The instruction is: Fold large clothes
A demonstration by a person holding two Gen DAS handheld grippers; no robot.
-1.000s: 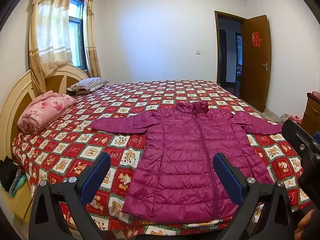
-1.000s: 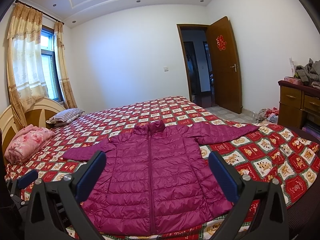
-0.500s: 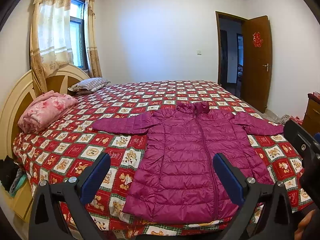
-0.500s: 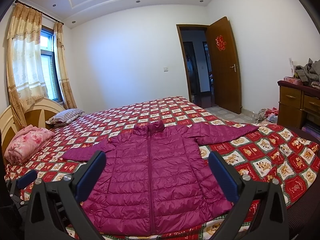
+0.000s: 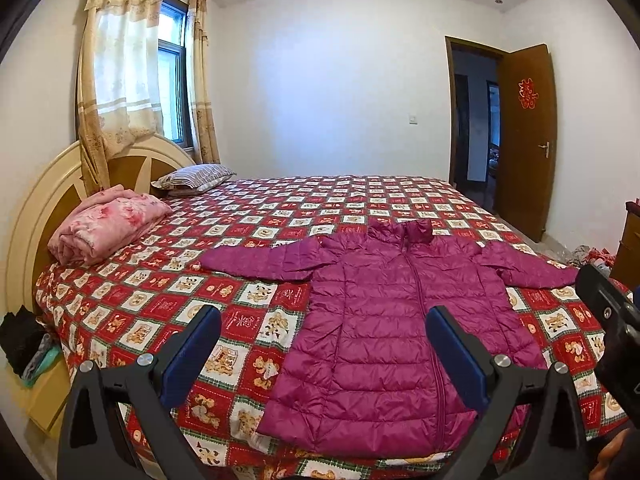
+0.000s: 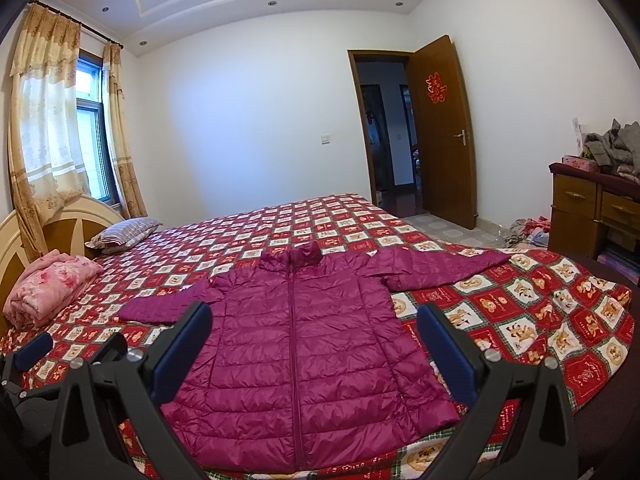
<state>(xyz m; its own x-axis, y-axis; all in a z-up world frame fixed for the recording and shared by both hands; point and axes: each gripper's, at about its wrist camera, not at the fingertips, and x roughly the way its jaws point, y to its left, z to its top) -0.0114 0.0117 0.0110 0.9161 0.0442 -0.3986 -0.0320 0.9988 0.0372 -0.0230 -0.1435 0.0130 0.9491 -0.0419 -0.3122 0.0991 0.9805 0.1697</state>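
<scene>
Far left: headboard (image 5: 36,200), pink blanket (image 5: 108,224) folded at the head of the bed (image 5: 360,192), striped pillow (image 5: 192,174) behind it. Left gripper (image 5: 324,356) hovers over the near bed edge, fingers (image 5: 192,350) spread wide, nothing between them. Jacket (image 6: 296,344), magenta quilted, lies flat and face up on the checked bedspread, zipped, collar away from the cameras, hem at the near edge, both sleeves out sideways. Right gripper (image 6: 314,350) above the hem, fingers (image 6: 444,350) also wide apart and empty, clear of the fabric. Right sleeve (image 6: 444,266) reaches toward the bed's right edge. Beyond: open door (image 6: 440,132), then a dresser (image 6: 592,208) with clothes piled on top.
</scene>
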